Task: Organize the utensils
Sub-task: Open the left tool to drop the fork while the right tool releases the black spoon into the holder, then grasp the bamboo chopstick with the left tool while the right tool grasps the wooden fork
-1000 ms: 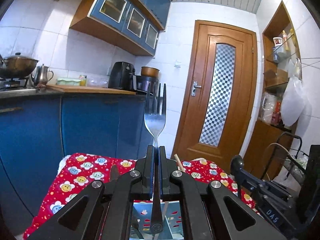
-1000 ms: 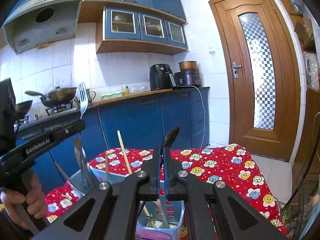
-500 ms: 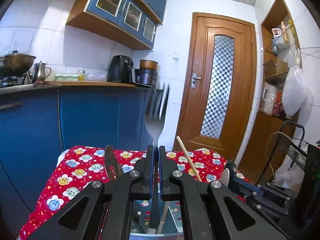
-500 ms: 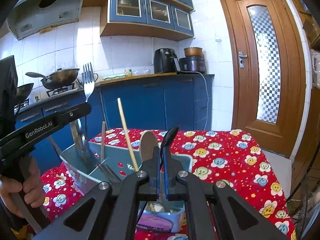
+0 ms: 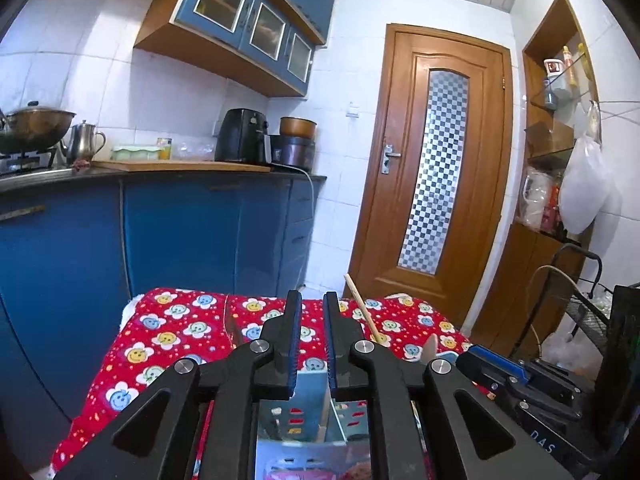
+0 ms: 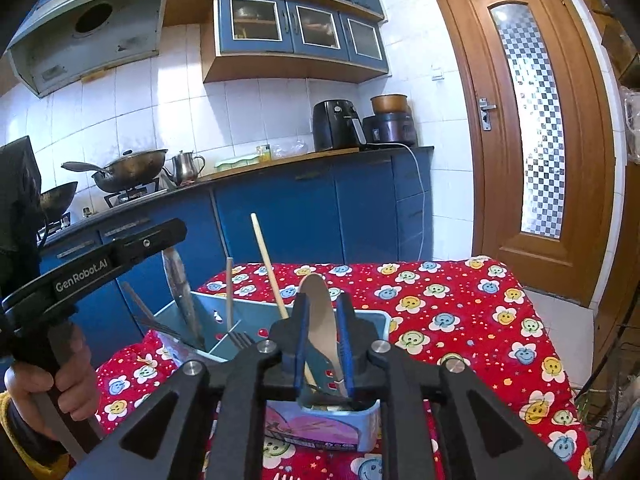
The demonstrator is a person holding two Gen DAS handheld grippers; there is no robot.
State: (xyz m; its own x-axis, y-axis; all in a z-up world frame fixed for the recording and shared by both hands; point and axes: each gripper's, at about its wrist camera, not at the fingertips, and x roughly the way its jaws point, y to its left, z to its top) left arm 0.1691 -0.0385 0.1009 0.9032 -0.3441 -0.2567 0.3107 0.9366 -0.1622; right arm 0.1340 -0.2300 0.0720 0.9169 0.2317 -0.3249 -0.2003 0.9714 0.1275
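A red flowered tablecloth point(image 6: 460, 312) covers the table under a pale blue utensil caddy point(image 6: 372, 322), whose compartments keep 2 chopsticks point(image 6: 269, 268), a knife point(image 6: 180, 288) and a fork point(image 6: 240, 338) sorted upright. Above it, the left gripper point(image 5: 309, 340) is released and empty. The right gripper point(image 6: 323, 344) has just been opening; a wooden spoon point(image 6: 318, 304) stands loose between its jaws, apparently dropped into place.

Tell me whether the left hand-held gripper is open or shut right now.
Open. The left hand-held gripper shows a clear gap between its blue pads, its jaws have just been opening, and nothing sits between them above the utensil caddy.
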